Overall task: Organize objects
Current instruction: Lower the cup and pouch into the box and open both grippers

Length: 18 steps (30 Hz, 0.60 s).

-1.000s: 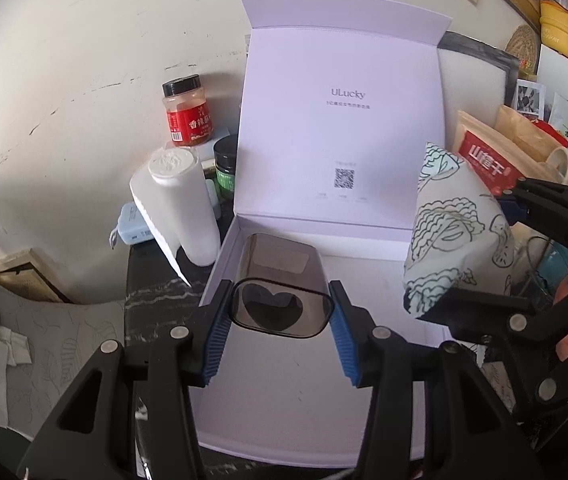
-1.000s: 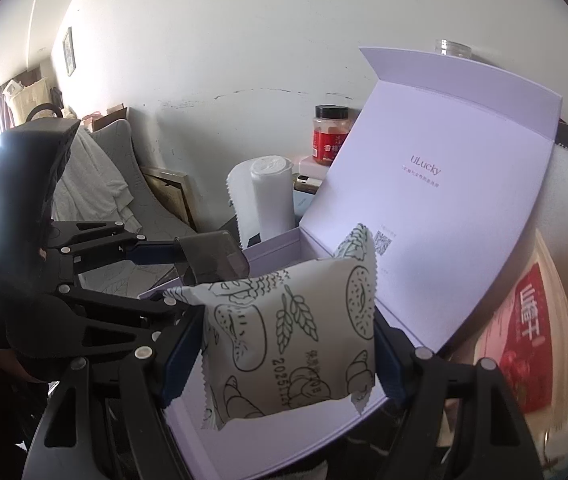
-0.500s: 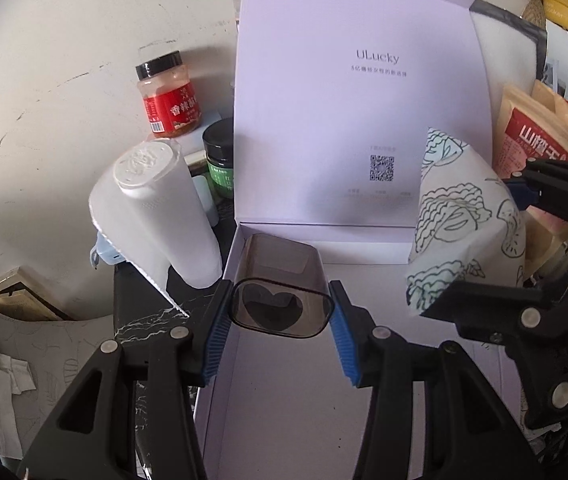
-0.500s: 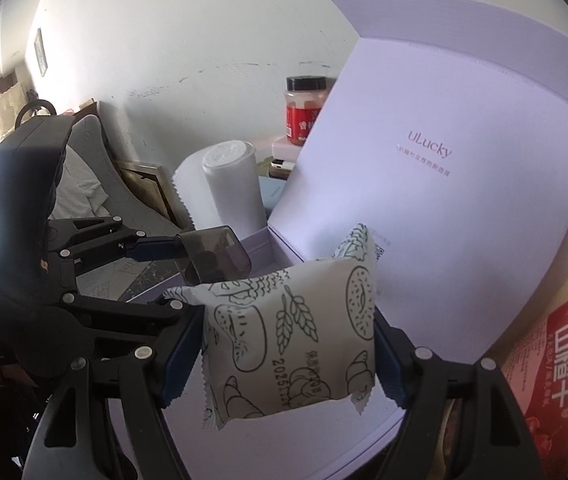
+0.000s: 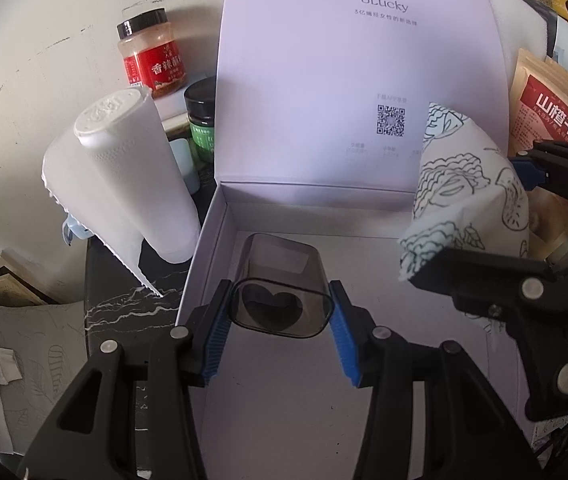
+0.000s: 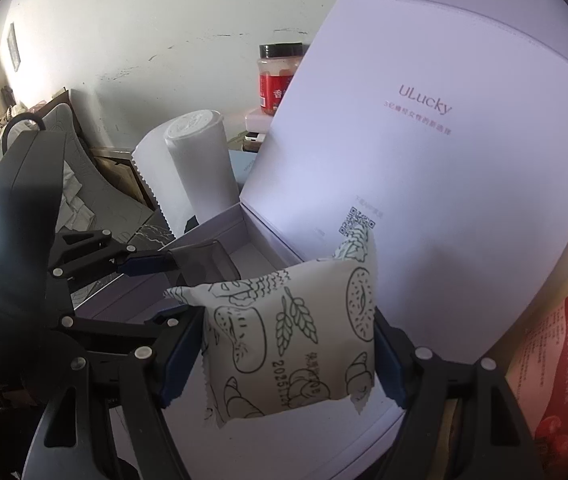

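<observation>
Two items being held over open lavender box [image 5: 219,216]: smoky clear container [image 5: 281,300] being clamped by left gripper [image 5: 279,338], printed snack pouch [image 6: 296,340] being pinched by right gripper [image 6: 288,354]. Box's left side being crowded by paper towel roll [image 5: 139,184], spice jar [image 5: 151,56].

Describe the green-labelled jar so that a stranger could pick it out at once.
Start at the open lilac box with its lid standing up. Just left of the lid, behind the paper roll, stands the jar. It has a black cap and a green label, and it sits lower than the red spice jar behind it.
</observation>
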### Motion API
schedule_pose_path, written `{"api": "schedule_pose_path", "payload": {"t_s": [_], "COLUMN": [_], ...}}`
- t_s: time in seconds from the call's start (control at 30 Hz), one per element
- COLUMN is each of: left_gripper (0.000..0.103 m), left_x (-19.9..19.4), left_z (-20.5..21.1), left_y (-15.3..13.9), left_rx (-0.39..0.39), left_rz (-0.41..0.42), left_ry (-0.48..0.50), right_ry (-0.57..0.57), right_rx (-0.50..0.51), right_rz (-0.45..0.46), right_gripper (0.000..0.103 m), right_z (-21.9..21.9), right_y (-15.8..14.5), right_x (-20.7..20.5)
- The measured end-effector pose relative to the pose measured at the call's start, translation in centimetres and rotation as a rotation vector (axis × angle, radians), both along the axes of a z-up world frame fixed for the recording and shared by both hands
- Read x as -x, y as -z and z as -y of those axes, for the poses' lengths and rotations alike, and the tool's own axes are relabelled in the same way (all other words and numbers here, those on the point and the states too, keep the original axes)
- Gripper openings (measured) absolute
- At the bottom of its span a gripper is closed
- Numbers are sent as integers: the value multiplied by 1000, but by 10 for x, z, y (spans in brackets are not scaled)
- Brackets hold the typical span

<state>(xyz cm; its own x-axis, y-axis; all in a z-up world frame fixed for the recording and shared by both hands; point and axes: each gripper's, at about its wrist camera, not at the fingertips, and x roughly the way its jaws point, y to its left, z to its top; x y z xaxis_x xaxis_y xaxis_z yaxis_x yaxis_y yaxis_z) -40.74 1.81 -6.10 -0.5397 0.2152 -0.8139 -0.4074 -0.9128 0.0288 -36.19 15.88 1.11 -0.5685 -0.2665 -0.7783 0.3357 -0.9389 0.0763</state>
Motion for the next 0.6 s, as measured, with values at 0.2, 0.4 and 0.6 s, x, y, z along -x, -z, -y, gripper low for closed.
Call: {"api": "schedule_pose_path", "payload": {"t_s": [0.2,0.4,0.6], "left_gripper": [45,59,66], "left_x": [3,3,-3], "left_z": [0,4,11], "left_y": [4,-5,-17], "left_rx": [-2,5,14], "left_rz": [11,-8,-20], "left_ry": [3,-32,-56], "right_ry": [22,37,58], "right_rx": [-7,-17,-31], "right_rz": [19,39,46], "right_gripper": [77,78,80], "right_z": [-1,-1,-1], "right_y": [7,9,8], "right_x": [5,6,6]}}
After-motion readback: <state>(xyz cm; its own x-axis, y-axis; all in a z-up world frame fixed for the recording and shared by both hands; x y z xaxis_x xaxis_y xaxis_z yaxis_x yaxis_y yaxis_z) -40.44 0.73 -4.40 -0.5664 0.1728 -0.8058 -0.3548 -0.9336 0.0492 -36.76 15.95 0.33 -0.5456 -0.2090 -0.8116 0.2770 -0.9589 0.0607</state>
